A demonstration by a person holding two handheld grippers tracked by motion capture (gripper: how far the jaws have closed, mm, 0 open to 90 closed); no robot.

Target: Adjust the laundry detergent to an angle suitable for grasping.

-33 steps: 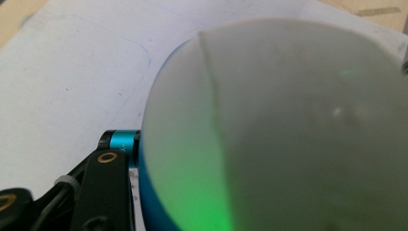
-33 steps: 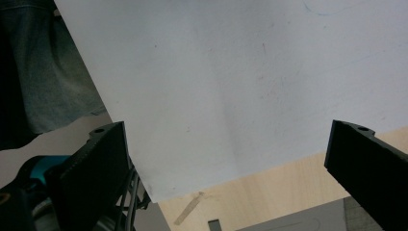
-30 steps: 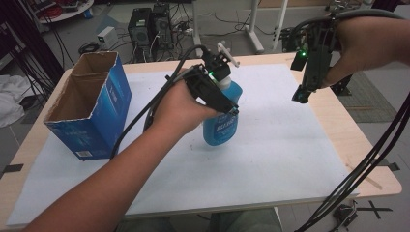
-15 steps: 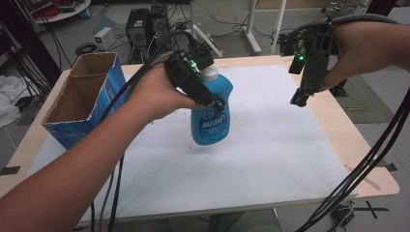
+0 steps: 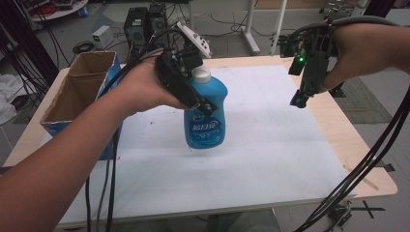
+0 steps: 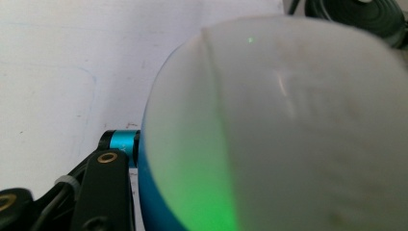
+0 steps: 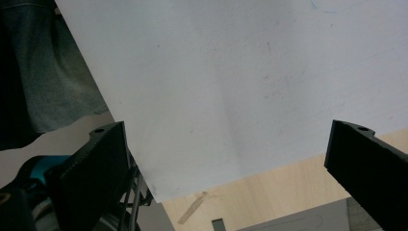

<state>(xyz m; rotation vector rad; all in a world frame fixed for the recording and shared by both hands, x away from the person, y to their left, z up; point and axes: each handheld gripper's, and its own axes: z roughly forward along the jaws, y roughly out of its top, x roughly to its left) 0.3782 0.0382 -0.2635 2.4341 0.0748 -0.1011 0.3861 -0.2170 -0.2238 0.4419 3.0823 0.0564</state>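
Gripping blue bottle [image 5: 205,116] below white cap, left gripper [image 5: 186,92] jaws clamped; right gripper [image 5: 300,94] jaws wide, empty.

The high view is evenly but softly lit from overhead, a little dim and grainy, with the white sheet on the tabletop [image 5: 270,145] the brightest area and only faint shadows. The blue bottle [image 5: 205,121] casts a weak one beneath it. In the left gripper view the bottle's white cap [image 6: 288,125] sits so close that it is blurred, tinged green, perhaps by an indicator light. The right gripper view is sharper, though dark at its left edge.
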